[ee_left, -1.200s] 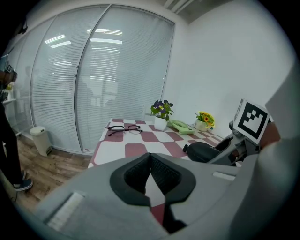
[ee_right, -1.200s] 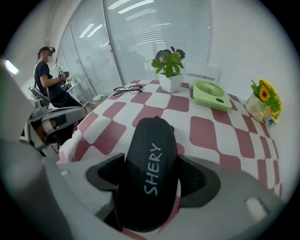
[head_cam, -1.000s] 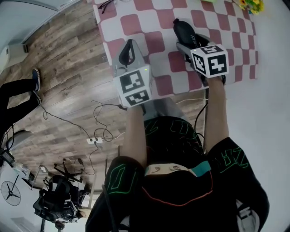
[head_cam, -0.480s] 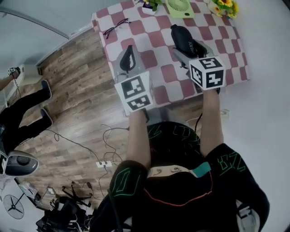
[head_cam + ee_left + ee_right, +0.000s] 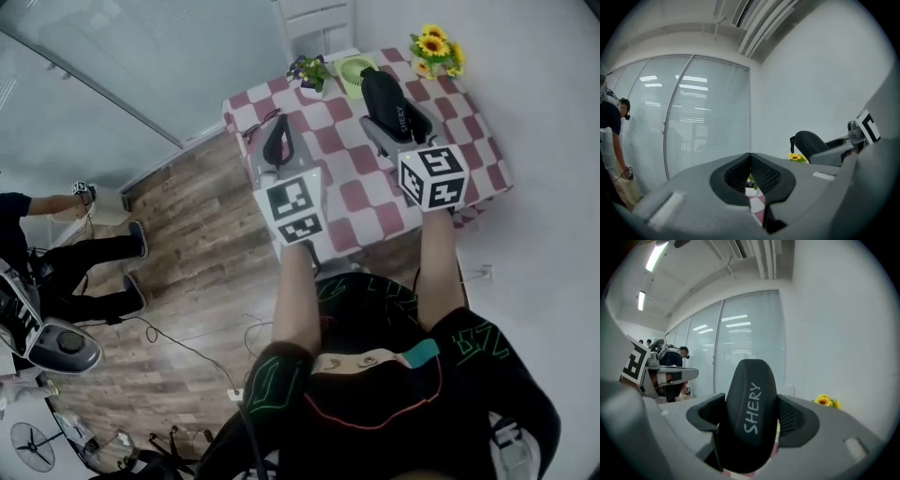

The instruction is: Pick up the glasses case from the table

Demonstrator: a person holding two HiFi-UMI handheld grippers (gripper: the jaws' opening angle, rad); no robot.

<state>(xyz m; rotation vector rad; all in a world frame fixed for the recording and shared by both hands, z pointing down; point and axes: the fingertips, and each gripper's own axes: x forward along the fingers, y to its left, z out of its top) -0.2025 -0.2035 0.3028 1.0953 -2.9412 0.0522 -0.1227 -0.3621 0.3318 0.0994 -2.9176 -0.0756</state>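
Observation:
The black glasses case (image 5: pixel 378 89) marked SHERY stands up between the jaws of my right gripper (image 5: pixel 394 120), held above the red-and-white checked table (image 5: pixel 473 167). In the right gripper view the case (image 5: pixel 751 380) fills the gap and the right gripper (image 5: pixel 752 417) is shut on it. My left gripper (image 5: pixel 276 141) hovers over the table's left part, its jaws shut with the tips touching and nothing between them (image 5: pixel 750 155). The left gripper view also catches the case (image 5: pixel 810 143) off to the right.
Sunflowers (image 5: pixel 433 47), a green fan (image 5: pixel 354 73) and a small potted plant (image 5: pixel 311 73) stand at the table's far edge. Spectacles (image 5: pixel 257 127) lie by the left gripper. A person (image 5: pixel 56 253) stands on the wooden floor (image 5: pixel 187 244) at left.
Both grippers have risen from the table, the right one carrying the case up. The table now looks smaller and farther, and its far edge has come into view.

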